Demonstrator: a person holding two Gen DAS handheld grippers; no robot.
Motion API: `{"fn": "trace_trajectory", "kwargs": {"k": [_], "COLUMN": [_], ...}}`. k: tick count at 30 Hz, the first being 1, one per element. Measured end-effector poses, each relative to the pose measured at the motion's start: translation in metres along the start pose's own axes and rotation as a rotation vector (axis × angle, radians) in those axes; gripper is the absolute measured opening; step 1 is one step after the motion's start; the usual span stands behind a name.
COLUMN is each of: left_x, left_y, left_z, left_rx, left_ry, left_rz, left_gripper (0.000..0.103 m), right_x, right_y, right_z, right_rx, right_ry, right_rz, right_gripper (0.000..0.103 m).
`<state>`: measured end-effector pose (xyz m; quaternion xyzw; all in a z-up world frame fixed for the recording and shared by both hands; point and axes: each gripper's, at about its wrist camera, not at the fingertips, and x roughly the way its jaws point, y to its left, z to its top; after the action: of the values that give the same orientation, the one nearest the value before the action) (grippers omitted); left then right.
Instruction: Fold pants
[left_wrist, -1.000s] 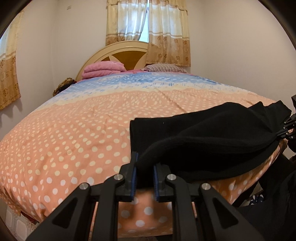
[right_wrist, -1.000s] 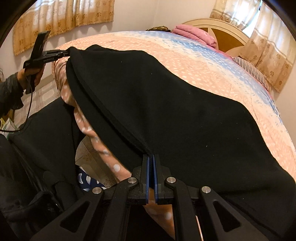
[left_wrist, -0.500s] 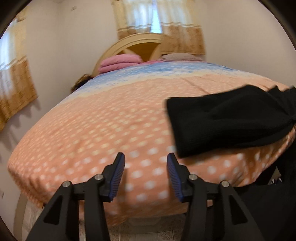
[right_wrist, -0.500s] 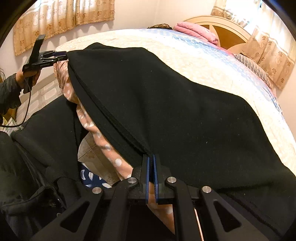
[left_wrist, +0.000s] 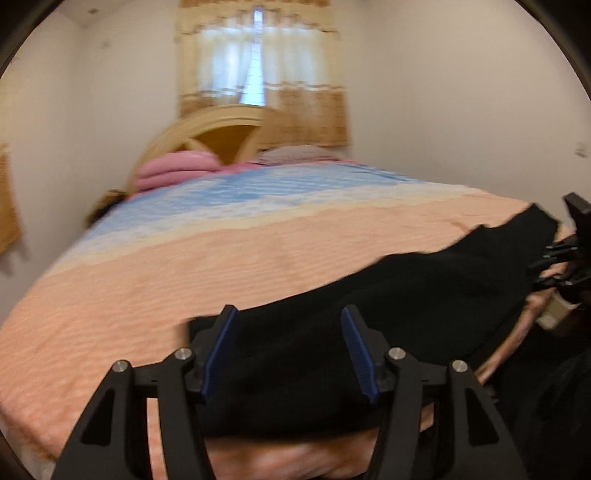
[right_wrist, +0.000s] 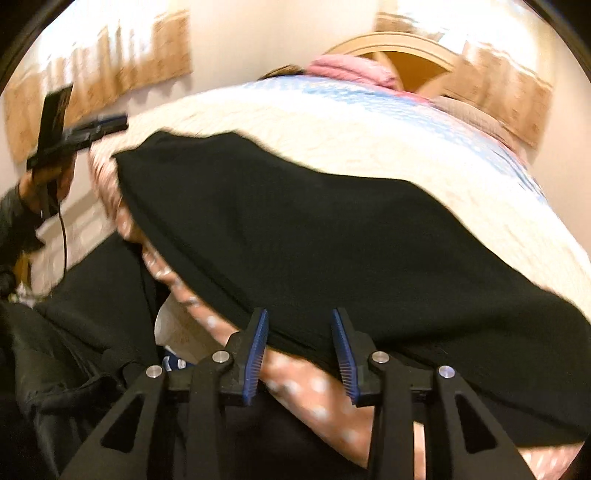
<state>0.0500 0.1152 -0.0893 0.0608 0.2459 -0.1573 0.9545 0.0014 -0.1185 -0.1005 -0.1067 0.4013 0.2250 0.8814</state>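
Black pants (left_wrist: 388, 314): soft matte knit, folded into a broad flat slab, lying along the near edge of the bed (left_wrist: 184, 266), one hem overhanging the side. Bedcover: peach fabric with pale dots, grading through cream to a blue band toward the arched wooden headboard (left_wrist: 229, 136); a wide stretch of cover beyond the pants lies bare. Pink rolled bedding (left_wrist: 173, 171) sits at the head. Left gripper (left_wrist: 290, 350): black frame, ribbed blue pads, jaws opening, pads clear of the cloth. Right gripper (right_wrist: 299, 350): same build, jaws opening astride the pants' folded edge, pads not pressing it.
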Motion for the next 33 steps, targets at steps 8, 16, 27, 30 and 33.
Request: {"fn": "trace_trajectory", "kwargs": {"k": [8, 16, 27, 30, 33], "left_x": [0.042, 0.061, 0.081, 0.078, 0.074], "left_y": [-0.093, -0.179, -0.212, -0.214, -0.220], "left_z": [0.022, 0.025, 0.000, 0.002, 0.005], "left_rx": [0.118, 0.271, 0.356, 0.353, 0.365], "left_ry": [0.051, 0.103, 0.206, 0.195, 0.179], "left_rz": [-0.228, -0.405, -0.446, -0.455, -0.461], "left_gripper": [0.060, 0.060, 0.043, 0.043, 0.043], "right_x": [-0.067, -0.106, -0.138, -0.143, -0.143], "right_y": [-0.098, -0.157, -0.211, -0.223, -0.228], "right_z": [-0.036, -0.078, -0.120, -0.130, -0.132], "right_rx": [0.334, 0.652, 0.925, 0.972, 0.991], "right_ry": [-0.066, -0.127, -0.220, -0.246, -0.251], "right_rz": [-0.151, -0.235, -0.332, -0.321, -0.337], "right_gripper": [0.038, 0.037, 0.037, 0.032, 0.031]}}
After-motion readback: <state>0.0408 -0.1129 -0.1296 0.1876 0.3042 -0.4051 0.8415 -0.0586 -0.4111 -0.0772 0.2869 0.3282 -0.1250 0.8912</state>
